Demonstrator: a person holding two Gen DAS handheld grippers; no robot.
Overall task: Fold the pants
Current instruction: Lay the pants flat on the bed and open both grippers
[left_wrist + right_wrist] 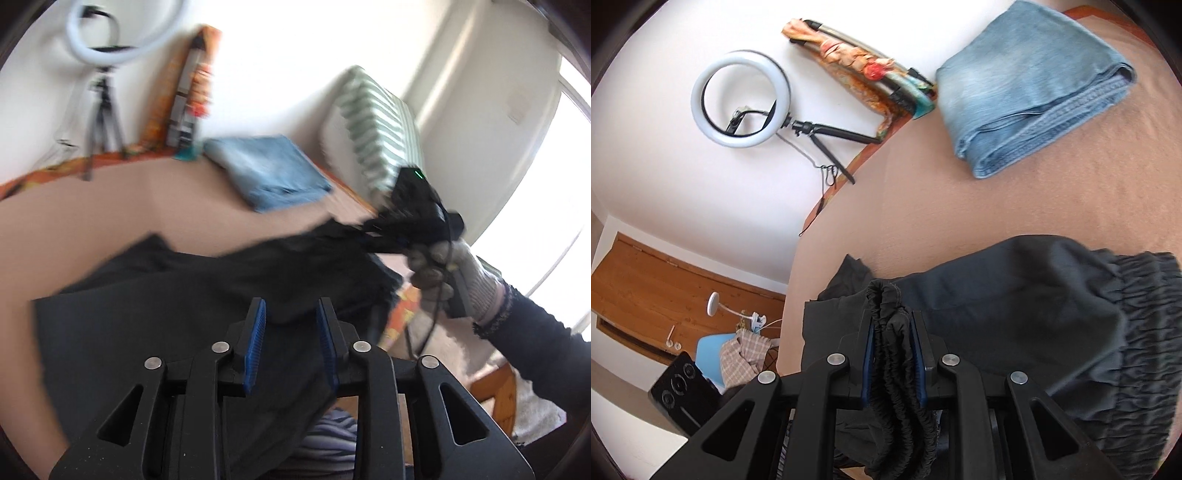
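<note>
Jaws: left gripper (290, 317) parted, pads clear of the black pants (192, 295) between them; right gripper (893, 332) clamped on the gathered waistband. Pants lie on a tan surface (923, 206). Ring light (740, 99) against white wall at left, folded jeans (1027, 85) far right.

Black pants (1015, 302) between blue-padded jaws. Faded blue jeans (1027, 85) beyond the jaws on the plain tan bench (960, 206). Green-white striped cushion (380, 125).

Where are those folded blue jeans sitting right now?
The folded jeans lie at the table's far edge, beyond the black pants, beside the colourful bundle against the wall.
</note>
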